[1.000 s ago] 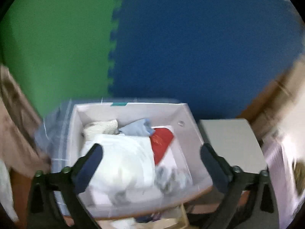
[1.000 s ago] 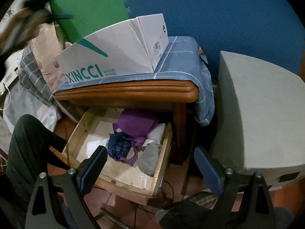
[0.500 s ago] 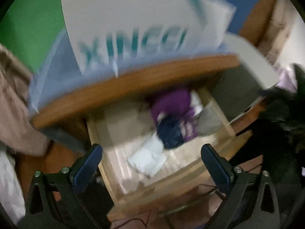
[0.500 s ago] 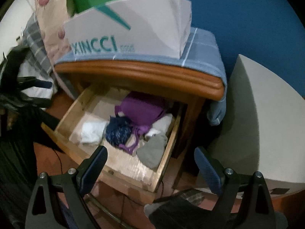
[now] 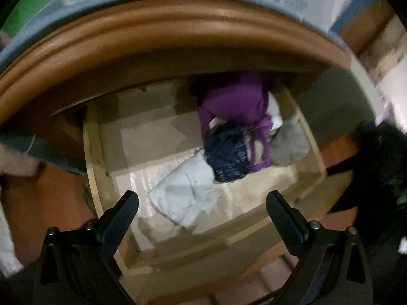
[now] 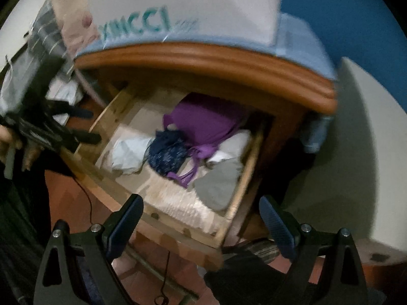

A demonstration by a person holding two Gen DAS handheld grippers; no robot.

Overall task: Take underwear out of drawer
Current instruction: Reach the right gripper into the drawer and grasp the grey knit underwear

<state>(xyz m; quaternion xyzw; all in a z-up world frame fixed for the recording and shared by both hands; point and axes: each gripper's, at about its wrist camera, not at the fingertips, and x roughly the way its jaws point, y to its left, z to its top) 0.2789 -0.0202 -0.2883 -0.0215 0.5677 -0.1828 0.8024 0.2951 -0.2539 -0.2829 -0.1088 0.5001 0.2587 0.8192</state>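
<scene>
Both grippers, left gripper (image 5: pixel 202 207) and right gripper (image 6: pixel 201 209), hang with fingers spread wide, empty, above the open drawer (image 6: pixel 178 225); the underwear (image 5: pixel 227 152) lies inside toward 1 o'clock, beside a pale blue cloth (image 5: pixel 185 195)

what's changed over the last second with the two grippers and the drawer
The left gripper swung down from the shoe box to hover open over the open drawer, above the pale blue garment. The right gripper moved closer, also open. Nothing was grasped; the clothes lie as before.
</scene>
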